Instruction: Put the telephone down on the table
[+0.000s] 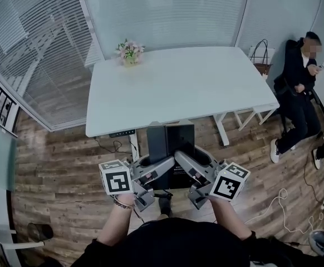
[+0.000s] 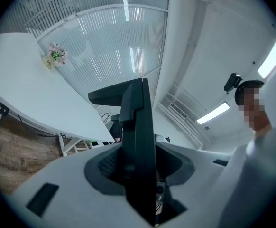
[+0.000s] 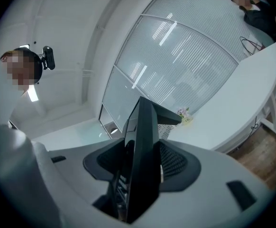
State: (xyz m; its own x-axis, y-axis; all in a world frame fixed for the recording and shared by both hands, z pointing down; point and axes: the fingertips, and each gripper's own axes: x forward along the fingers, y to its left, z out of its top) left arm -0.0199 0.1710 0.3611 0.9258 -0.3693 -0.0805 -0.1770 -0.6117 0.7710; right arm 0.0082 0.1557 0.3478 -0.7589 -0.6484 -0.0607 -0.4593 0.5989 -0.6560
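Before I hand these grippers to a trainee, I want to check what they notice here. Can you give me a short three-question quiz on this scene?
1. True or false: the flat black telephone already rests on the white rectangular table.
2. What grips the flat black telephone? A) the left gripper alone; B) the right gripper alone; C) both.
3. Fill in: in the head view, the small pot of pink flowers stands at the table's far ____ corner.
Key: 1 false; 2 C; 3 left.

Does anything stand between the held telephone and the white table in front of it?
Nothing visible does. The telephone is held short of the table, whose top carries only flowers at the far left corner.
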